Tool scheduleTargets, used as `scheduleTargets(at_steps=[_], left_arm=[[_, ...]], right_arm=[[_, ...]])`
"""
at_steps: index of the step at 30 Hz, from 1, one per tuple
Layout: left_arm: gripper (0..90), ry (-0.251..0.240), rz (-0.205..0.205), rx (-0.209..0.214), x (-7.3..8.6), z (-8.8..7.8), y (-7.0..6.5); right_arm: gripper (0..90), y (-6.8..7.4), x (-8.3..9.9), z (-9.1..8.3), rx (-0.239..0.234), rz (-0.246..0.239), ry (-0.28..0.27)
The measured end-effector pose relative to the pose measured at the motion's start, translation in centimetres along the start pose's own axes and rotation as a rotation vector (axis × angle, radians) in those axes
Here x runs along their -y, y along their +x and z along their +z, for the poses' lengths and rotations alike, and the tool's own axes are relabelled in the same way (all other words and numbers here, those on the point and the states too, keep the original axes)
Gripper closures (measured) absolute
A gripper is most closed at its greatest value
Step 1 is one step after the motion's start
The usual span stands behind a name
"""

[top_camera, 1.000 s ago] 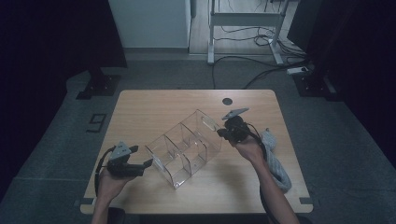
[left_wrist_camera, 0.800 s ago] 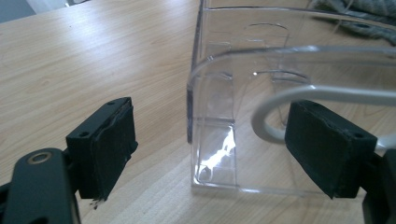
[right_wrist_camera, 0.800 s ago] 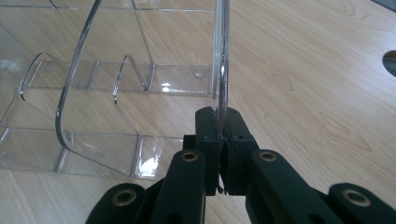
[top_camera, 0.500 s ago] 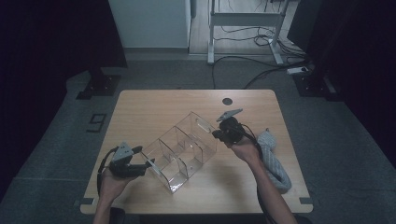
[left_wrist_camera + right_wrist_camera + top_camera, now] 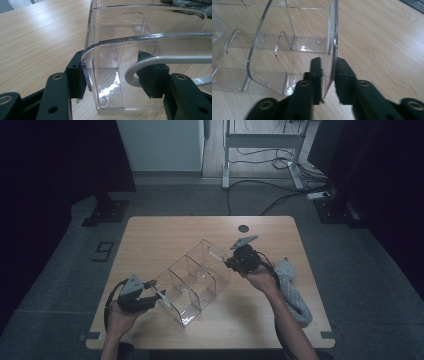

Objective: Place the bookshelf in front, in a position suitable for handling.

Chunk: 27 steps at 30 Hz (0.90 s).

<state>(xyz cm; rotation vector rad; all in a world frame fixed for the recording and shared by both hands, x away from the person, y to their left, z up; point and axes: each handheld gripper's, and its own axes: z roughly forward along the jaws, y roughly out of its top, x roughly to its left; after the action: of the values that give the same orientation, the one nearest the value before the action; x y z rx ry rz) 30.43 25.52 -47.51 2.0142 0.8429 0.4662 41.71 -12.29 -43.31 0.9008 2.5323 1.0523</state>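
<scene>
A clear plastic organizer (image 5: pixel 197 280) with several compartments lies slantwise on the wooden table (image 5: pixel 165 235). My left gripper (image 5: pixel 155 295) is at its near left end. In the left gripper view its jaws have just been closing around the organizer's (image 5: pixel 112 62) end. The left pad (image 5: pixel 78 75) lies against the outer wall and the right pad (image 5: pixel 150 75) stands apart inside. My right gripper (image 5: pixel 231 264) is at the far right end wall. Its jaws (image 5: pixel 329 72) have just been opening, with the thin end wall (image 5: pixel 333 37) between the pads and a slim gap on the left.
A crumpled grey cloth (image 5: pixel 292 290) lies on the table by the right forearm, also seen as grey cloth (image 5: pixel 190 5) at the top right. A round cable hole (image 5: pixel 243 228) sits near the table's far edge. Cables and a desk frame (image 5: pixel 260 150) stand on the floor beyond.
The left gripper's jaws have narrowed around the organizer's near end. The right hand has shifted slightly at the far wall. The organizer lies about where it was.
</scene>
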Motion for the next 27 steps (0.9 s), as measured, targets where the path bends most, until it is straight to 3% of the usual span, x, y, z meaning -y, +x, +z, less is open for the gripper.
scheduleTargets(at_steps=[3, 4, 5, 6, 8, 11, 14, 21, 27], left_arm=[[44.5, 0.002, -0.004, -0.006, 0.0, 0.0, -0.1], [44.4, 0.002, -0.004, -0.006, 0.0, 0.0, -0.1], [44.4, 0.004, -0.007, -0.008, 0.0, -0.1, -0.2], [44.4, 0.003, -0.008, -0.010, 0.0, -0.1, -0.2], [44.4, 0.003, -0.009, -0.011, 0.0, -0.1, -0.3], [44.4, 0.004, -0.009, -0.011, 0.1, -0.2, -0.3], [44.3, 0.004, -0.010, -0.009, 0.1, -0.2, -0.3], [44.1, 0.008, -0.017, -0.007, 0.1, -0.3, -0.4], [44.0, 0.013, -0.021, -0.006, 0.1, -0.4, -0.4]], right_arm=[[61.0, 0.1, -0.1, -0.6, 0.005, -0.020, 0.002], [61.0, 0.1, -0.1, -0.6, 0.005, -0.020, 0.002], [50.4, 0.1, -0.1, -1.1, 0.005, -0.016, -0.002], [46.1, 0.1, -0.1, -1.3, -0.001, -0.006, -0.003], [39.0, 0.0, 0.0, -1.6, -0.023, 0.005, 0.014], [31.6, 0.4, 0.2, -2.3, -0.005, -0.015, 0.025], [27.9, 0.4, 0.7, -2.9, 0.000, -0.009, 0.041], [18.9, -0.5, 2.4, -4.5, -0.015, 0.032, 0.022], [13.2, -1.2, 4.1, -5.9, -0.003, 0.029, 0.005]])
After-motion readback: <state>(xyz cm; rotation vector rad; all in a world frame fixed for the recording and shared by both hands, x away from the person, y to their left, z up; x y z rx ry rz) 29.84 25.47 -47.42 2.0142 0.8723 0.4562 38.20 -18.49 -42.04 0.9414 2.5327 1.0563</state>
